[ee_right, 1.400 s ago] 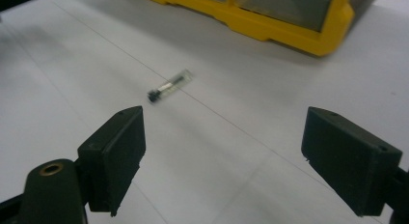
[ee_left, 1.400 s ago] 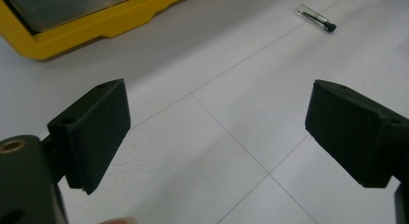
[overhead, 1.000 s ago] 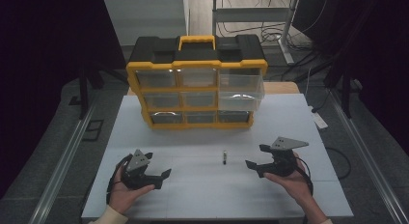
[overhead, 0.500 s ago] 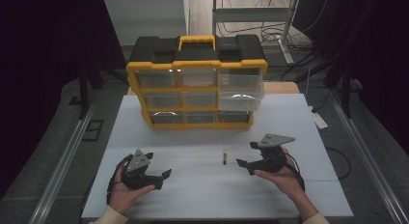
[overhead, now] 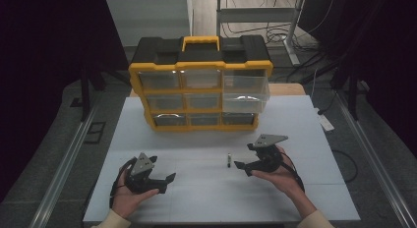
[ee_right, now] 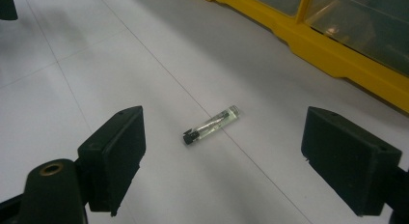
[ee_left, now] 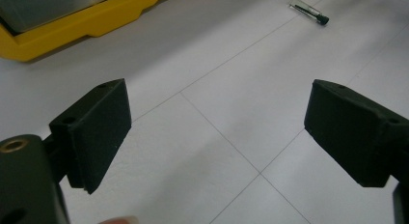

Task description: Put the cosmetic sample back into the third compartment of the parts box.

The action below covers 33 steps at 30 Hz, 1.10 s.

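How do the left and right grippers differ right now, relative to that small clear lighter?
The right gripper sits close to the lighter, jaws framing it; the left gripper is far off, aimed at bare table. The right is raised in the hand, the left lower. Both are open and empty.

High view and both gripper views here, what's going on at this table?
A person sits at a white table with a handheld gripper in each hand. The right gripper is open and aimed at a small clear lighter lying flat on the table, not touching it. The left gripper is open too, low over bare table, farther from the lighter. A yellow and black drawer organizer stands behind, with one right-hand drawer pulled out.
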Motion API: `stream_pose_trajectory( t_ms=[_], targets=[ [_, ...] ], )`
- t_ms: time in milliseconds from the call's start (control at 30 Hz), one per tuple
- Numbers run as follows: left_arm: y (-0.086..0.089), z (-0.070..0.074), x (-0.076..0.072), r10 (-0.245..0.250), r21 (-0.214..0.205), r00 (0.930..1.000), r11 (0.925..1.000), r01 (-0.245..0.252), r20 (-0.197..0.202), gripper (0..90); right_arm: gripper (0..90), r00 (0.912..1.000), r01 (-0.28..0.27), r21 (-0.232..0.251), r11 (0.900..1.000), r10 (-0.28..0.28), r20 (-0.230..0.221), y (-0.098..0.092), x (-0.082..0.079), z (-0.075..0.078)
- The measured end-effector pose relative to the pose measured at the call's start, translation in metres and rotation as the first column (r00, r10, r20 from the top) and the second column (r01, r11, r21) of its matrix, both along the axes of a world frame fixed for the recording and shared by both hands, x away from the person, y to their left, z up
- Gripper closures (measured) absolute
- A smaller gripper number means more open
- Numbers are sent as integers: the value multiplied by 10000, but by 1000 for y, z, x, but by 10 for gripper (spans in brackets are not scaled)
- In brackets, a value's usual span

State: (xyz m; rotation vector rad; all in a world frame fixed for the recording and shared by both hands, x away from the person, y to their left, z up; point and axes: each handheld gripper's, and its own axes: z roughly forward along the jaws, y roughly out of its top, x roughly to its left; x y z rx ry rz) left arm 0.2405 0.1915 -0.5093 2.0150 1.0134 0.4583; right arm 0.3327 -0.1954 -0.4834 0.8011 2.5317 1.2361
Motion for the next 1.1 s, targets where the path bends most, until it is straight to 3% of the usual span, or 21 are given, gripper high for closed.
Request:
stream_pose_trajectory(
  t_ms=[600,933,1100],
  targets=[
    [-1,-2,0,8,89,9999,10000,-7,-140,98,142,9941,-906,-623,9939,865,-651,16,19,-8],
    [-3,-3,1,-1,150,9997,9999,5,-245,96,114,9862,-1588,-1355,9780,1507,-682,27,31,-13],
    [-4,-3,0,-13,122,9996,9999,16,-281,97,114,9782,-1976,-1447,9696,1855,-929,33,36,-15]
  ],
)
